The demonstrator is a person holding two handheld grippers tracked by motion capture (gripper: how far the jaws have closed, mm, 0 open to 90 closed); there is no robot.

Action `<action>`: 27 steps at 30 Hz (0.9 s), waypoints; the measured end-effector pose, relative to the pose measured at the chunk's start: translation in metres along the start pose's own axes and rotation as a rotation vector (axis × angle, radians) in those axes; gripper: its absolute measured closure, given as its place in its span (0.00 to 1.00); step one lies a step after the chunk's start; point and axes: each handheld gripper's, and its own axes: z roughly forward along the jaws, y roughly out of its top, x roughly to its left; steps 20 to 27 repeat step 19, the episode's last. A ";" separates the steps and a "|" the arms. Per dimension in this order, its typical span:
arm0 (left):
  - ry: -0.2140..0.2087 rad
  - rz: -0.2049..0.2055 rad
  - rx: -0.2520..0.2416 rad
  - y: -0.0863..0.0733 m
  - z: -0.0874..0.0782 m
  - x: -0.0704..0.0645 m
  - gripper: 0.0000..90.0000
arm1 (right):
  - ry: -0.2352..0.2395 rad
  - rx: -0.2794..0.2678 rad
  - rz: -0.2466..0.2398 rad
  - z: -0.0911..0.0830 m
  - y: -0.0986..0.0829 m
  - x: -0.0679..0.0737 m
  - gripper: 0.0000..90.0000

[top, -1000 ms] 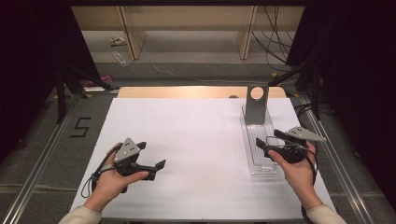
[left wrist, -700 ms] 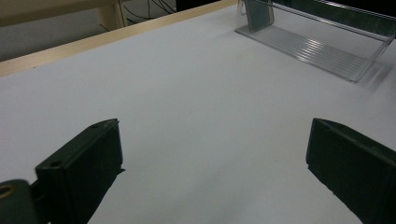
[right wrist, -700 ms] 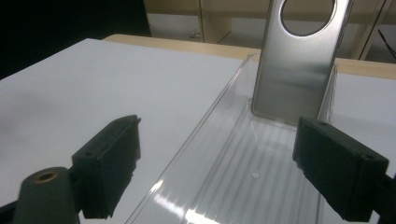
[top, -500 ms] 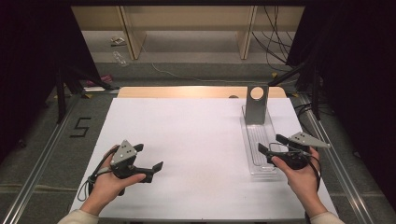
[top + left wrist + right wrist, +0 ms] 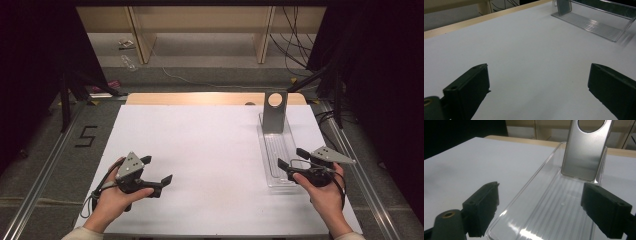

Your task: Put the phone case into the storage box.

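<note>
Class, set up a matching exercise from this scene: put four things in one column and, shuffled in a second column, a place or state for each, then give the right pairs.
Things:
1. left gripper
2. right gripper
3. clear tray
4. grey plate with a round hole

Places or states:
A. stands upright at the tray's far end
B. open over bare white table
C. lies flat, empty, ribbed floor
D. open at the tray's near end

Pairs: 1-B, 2-D, 3-C, 4-A

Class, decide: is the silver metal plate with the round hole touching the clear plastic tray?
Touching. The right gripper view shows the silver metal plate standing with its bottom edge resting inside the clear plastic tray.
</note>
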 end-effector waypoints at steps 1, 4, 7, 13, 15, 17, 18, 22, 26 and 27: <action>0.000 -0.001 -0.001 0.000 0.000 0.000 0.04 | 0.001 -0.003 -0.002 -0.001 0.000 0.000 0.18; 0.000 -0.001 0.000 -0.001 0.000 0.000 0.04 | 0.002 -0.018 -0.011 -0.002 0.000 0.000 0.18; 0.000 0.000 0.001 -0.001 0.000 0.000 0.04 | 0.001 -0.026 -0.015 -0.003 0.001 0.001 0.18; -0.001 -0.005 0.004 -0.002 0.001 0.000 0.04 | 0.003 -0.031 -0.018 -0.003 0.000 0.001 0.18; -0.001 -0.006 0.004 -0.002 0.002 0.000 0.04 | -0.003 -0.032 -0.022 -0.003 -0.001 0.000 0.18; -0.002 -0.005 0.009 -0.003 0.002 0.001 0.05 | -0.007 -0.032 -0.019 -0.003 -0.001 -0.001 0.18; 0.000 -0.005 0.011 -0.003 0.002 0.001 0.05 | -0.010 -0.034 -0.017 -0.003 -0.001 -0.001 0.18; 0.000 -0.007 0.011 -0.004 0.003 0.001 0.05 | -0.011 -0.035 -0.018 -0.003 -0.002 -0.001 0.18; 0.000 -0.007 0.011 -0.004 0.003 0.001 0.05 | -0.011 -0.035 -0.018 -0.003 -0.002 -0.001 0.18; 0.000 -0.007 0.011 -0.004 0.003 0.001 0.05 | -0.011 -0.035 -0.018 -0.003 -0.002 -0.001 0.18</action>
